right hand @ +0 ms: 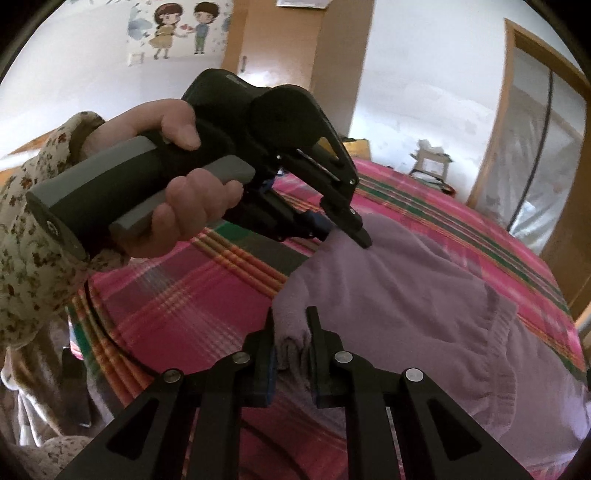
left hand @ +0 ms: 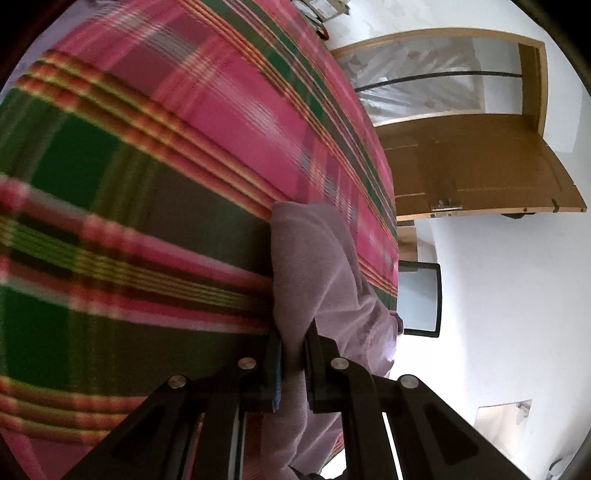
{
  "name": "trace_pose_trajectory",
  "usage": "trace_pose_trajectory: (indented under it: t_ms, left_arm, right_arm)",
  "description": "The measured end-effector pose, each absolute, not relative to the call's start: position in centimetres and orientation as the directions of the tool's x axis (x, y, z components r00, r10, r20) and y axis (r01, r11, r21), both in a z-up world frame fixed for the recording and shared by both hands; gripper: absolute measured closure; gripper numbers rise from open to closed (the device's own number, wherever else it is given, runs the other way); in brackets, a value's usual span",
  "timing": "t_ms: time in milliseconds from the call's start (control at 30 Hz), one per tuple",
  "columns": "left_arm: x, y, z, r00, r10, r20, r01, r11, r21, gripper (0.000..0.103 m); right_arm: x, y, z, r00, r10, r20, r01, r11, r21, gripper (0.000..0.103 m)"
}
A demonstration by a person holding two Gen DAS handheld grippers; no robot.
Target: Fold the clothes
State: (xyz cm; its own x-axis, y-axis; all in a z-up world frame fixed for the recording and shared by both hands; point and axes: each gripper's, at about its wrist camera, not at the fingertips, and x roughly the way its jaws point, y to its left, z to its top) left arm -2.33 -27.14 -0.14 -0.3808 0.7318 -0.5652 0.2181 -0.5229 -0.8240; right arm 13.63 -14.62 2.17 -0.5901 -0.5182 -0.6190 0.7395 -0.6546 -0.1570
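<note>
With both sets of tongs clamped on the lilac garment [right hand: 406,288], right tongs [right hand: 291,332] at lower centre and left tongs [right hand: 343,230] mid-frame, a fold looked under way on the plaid bed [right hand: 192,295]; next, carrying the pinched edge across evenly seemed needed

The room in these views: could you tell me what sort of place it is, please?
Most likely a bedroom in a home. A plaid bedcover spreads over a wide bed-like surface with a lilac garment on it, a cartoon couple sticker decorates the wall, and a wooden door stands open.
</note>
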Motion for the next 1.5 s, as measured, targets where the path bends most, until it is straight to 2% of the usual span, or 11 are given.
trace_pose_trajectory:
  t_ms: [600, 667, 733, 867, 1100, 1233, 1367, 1500]
  left_arm:
    - [1.0, -32.6, -0.5, -0.454, 0.676, -0.58, 0.272, -0.515, -0.813, 0.093]
    - [1.6, -34.1, -0.1, -0.497, 0.622, -0.604, 0.296, -0.533, -0.793, 0.102]
    - [2.5, -36.1, 0.4, -0.554, 0.563, -0.613, 0.321, -0.535, -0.781, 0.102]
    - [3.9, -37.7, 0.9, -0.566, 0.533, -0.629, 0.328, -0.554, -0.765, 0.102]
    - [4.0, -36.8, 0.7, -0.522, 0.549, -0.653, 0.329, -0.577, -0.748, 0.101]
    - [3.9, -35.7, 1.2, -0.509, 0.554, -0.659, 0.319, -0.59, -0.742, 0.097]
    - [4.0, -34.2, 2.1, -0.507, 0.562, -0.654, 0.294, -0.601, -0.743, 0.094]
    - [3.6, -32.0, 2.9, -0.487, 0.577, -0.656, 0.252, -0.626, -0.738, 0.09]
  right_arm:
    - [13.9, -18.4, 1.5, -0.497, -0.581, -0.645, 0.82, -0.558, -0.129, 0.089]
    - [13.8, -18.8, 1.4, -0.488, -0.585, -0.648, 0.824, -0.554, -0.121, 0.089]
    - [13.8, -19.0, 1.5, -0.466, -0.598, -0.653, 0.833, -0.545, -0.095, 0.089]
    - [14.5, -19.5, 1.5, -0.451, -0.611, -0.651, 0.842, -0.533, -0.083, 0.09]
    - [14.5, -19.7, 1.4, -0.435, -0.626, -0.648, 0.846, -0.53, -0.056, 0.09]
    - [14.2, -19.6, 1.2, -0.424, -0.618, -0.662, 0.845, -0.534, -0.043, 0.089]
    - [14.3, -18.9, 1.3, -0.421, -0.614, -0.668, 0.843, -0.537, -0.038, 0.078]
    - [14.0, -17.5, 2.1, -0.432, -0.63, -0.645, 0.83, -0.558, -0.012, 0.075]
